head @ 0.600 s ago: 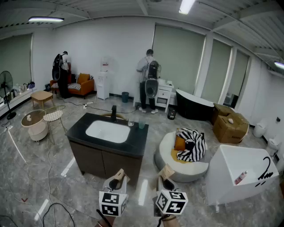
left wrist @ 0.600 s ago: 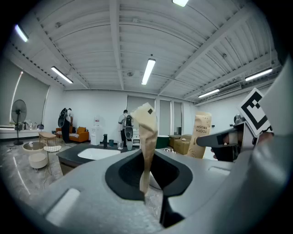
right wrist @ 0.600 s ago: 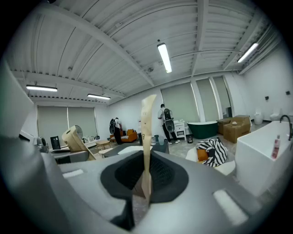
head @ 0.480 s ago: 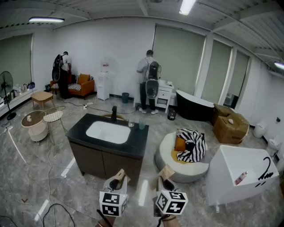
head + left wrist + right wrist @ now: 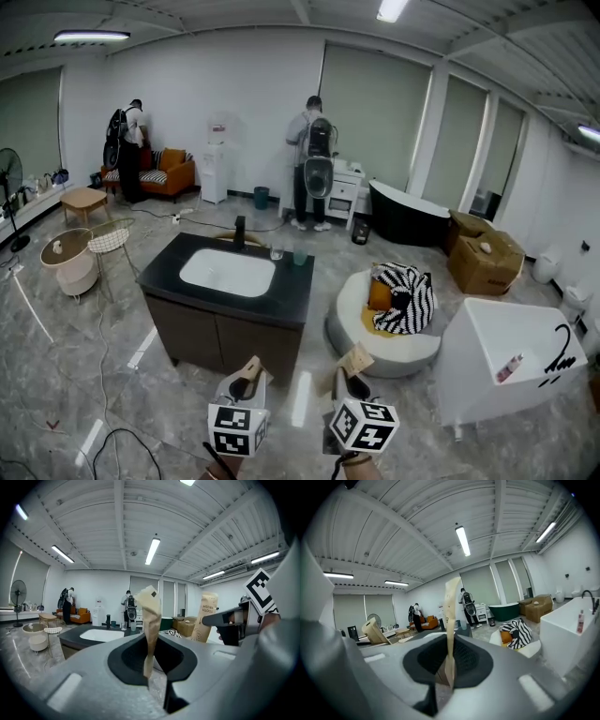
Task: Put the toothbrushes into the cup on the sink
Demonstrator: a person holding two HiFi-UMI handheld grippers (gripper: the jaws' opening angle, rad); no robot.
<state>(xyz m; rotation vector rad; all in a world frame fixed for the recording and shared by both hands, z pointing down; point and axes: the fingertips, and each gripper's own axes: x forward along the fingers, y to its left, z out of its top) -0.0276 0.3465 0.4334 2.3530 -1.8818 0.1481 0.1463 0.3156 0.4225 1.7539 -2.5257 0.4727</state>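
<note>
Left tongs (image 5: 242, 387): clamped on paper toothbrush pack (image 5: 252, 367), held low, pointing forward.
Right tongs (image 5: 353, 386): clamped on second pack (image 5: 355, 358), level alongside.

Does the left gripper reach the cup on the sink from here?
Probably not: the left gripper hangs short of the sink, and the cup stands at its far edge.

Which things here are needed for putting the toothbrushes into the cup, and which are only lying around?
For the job: left claw, shut on left toothbrush pack; right claw, shut on right toothbrush pack; cup; sink counter.
Lying about: striped cushion; cardboard boxes; orange sofa; fan.
</note>
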